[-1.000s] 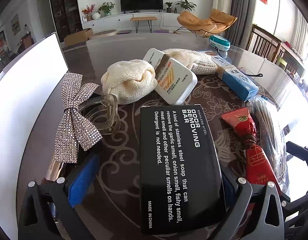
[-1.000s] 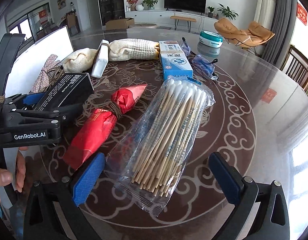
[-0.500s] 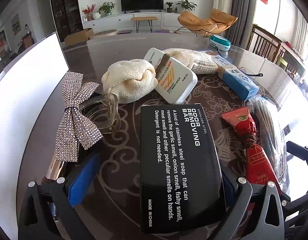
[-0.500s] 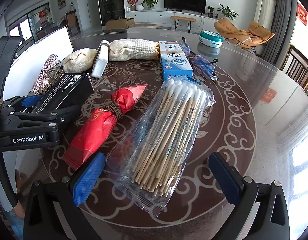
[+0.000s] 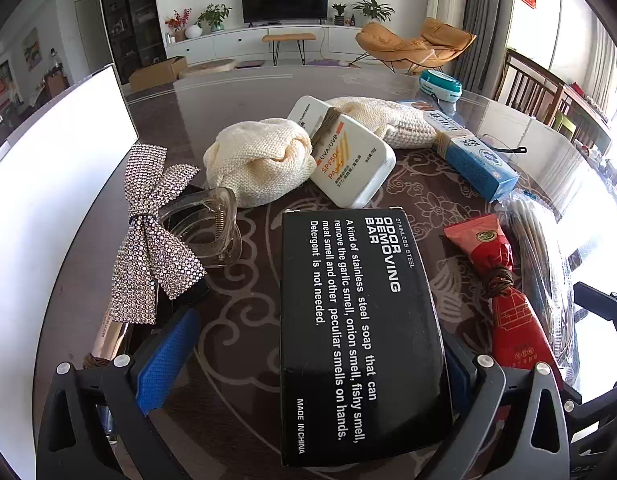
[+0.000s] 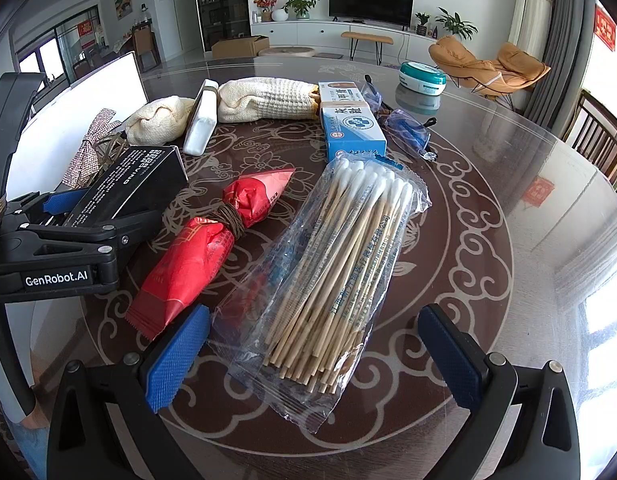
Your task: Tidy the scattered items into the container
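Lying between the wide-spread fingers of the left hand-held gripper, the black soap box seems to touch only the right pad, though that side is hidden.

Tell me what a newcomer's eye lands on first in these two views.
The black odor-removing bar box fills the near centre of the left wrist view, lying between the open jaws of the left gripper. In the right wrist view a clear bag of cotton swabs stretches forward between the open jaws of the right gripper, with a red twisted packet beside it. Further left, a rhinestone bow glitters by the white container.
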`<state>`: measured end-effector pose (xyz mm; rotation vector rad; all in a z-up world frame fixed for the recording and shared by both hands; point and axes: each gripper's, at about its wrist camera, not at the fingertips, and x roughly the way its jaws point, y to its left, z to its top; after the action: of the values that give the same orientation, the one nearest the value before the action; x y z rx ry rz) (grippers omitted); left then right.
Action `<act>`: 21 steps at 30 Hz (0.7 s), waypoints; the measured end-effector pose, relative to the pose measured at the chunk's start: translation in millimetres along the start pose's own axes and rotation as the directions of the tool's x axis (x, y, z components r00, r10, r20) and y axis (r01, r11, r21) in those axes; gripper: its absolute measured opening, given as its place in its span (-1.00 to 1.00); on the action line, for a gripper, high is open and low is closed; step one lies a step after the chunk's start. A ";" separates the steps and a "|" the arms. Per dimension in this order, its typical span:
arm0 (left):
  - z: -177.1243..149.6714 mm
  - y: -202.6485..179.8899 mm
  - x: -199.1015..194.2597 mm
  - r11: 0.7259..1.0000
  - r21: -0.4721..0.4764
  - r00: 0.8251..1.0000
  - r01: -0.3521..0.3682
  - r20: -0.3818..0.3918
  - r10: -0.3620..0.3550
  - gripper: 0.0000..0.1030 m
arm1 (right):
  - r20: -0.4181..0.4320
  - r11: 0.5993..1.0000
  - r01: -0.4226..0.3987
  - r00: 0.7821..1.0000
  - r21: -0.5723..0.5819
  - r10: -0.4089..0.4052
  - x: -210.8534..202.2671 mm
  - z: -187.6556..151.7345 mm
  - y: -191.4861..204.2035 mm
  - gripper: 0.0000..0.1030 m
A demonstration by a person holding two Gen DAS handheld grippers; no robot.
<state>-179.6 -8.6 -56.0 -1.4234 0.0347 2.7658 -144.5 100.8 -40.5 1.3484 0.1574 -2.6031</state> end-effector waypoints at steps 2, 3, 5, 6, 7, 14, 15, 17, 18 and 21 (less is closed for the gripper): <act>0.3 0.2 0.1 1.000 0.000 1.000 0.000 0.000 0.000 1.00 | 0.000 1.000 0.000 1.000 0.000 0.000 0.0 0.0 -0.1 1.00; 0.3 0.1 0.1 1.000 0.000 1.000 0.000 0.000 0.000 1.00 | 0.000 1.000 0.000 1.000 0.000 0.000 0.0 -0.1 -0.1 1.00; 1.0 0.7 0.5 1.000 0.000 1.000 0.000 0.000 0.000 1.00 | 0.001 1.000 0.000 1.000 0.000 0.000 0.0 -0.1 -0.1 1.00; 1.0 0.7 0.5 1.000 0.000 1.000 0.000 0.000 0.000 1.00 | 0.001 1.000 0.000 1.000 0.000 0.000 0.0 0.0 0.2 1.00; 0.9 0.5 0.4 1.000 0.000 1.000 0.000 0.000 0.000 1.00 | 0.001 1.000 0.000 1.000 0.000 0.000 0.0 -0.1 0.0 1.00; 1.4 0.9 0.7 1.000 0.001 1.000 0.001 0.000 -0.001 1.00 | 0.001 1.000 0.000 1.000 0.000 0.000 0.0 -0.1 0.1 1.00; 1.0 0.4 0.4 1.000 0.001 1.000 0.001 0.000 -0.001 1.00 | 0.001 1.000 0.000 1.000 0.000 0.000 0.1 -0.1 0.1 1.00; 1.5 0.9 0.8 1.000 0.001 1.000 0.001 0.000 -0.001 1.00 | 0.001 1.000 0.000 1.000 0.000 0.000 0.0 -0.1 0.0 1.00; 1.6 1.0 0.8 1.000 0.001 1.000 0.001 0.000 -0.001 1.00 | 0.001 1.000 0.000 1.000 0.000 0.000 0.1 -0.1 0.3 1.00; 1.7 1.1 0.8 1.000 0.001 1.000 0.001 -0.001 -0.001 1.00 | 0.001 1.000 0.000 1.000 0.000 0.000 0.1 -0.1 0.0 1.00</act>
<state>-181.5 -9.6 -55.7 -1.4236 0.0356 2.7643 -144.5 100.9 -40.6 1.3475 0.1571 -2.6035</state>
